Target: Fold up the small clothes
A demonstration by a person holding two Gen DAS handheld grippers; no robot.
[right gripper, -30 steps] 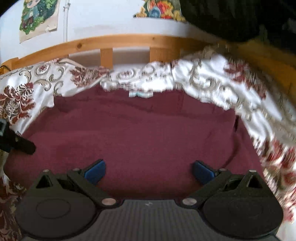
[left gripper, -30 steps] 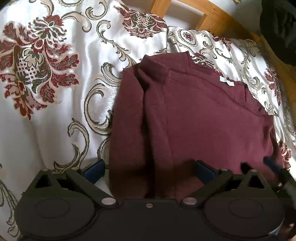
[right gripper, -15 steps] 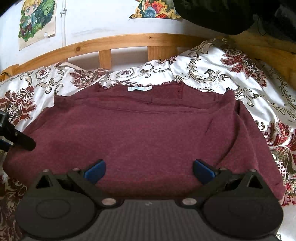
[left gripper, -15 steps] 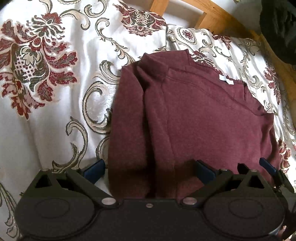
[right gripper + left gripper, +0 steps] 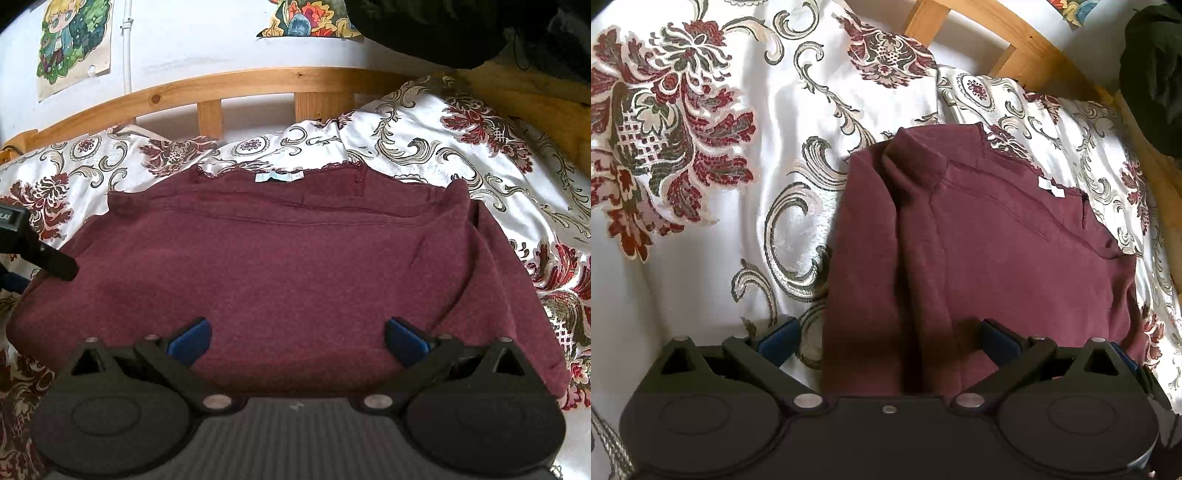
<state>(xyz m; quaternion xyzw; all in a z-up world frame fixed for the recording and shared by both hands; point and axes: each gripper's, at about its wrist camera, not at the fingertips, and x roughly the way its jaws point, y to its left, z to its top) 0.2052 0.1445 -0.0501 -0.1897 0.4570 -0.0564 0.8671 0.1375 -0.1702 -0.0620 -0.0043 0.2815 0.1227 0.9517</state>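
Jaws spread wide on both grippers, left gripper (image 5: 888,341) and right gripper (image 5: 297,341) poised above the maroon garment (image 5: 280,266)

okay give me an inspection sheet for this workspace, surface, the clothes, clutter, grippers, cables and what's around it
Surface: bed with a white floral bedspread, wrinkled.
Job's things: one maroon garment, lying flat, sides folded in, white neck label at its far edge.
Clutter: nothing seen on the bedspread besides the garment.
Grippers: left gripper open, over the garment's left part; right gripper open, over its near edge. Neither holds cloth.
Cables: a thin dark cord by the dark fabric at upper right.
Surroundings: wooden bed frame, white wall with two posters.
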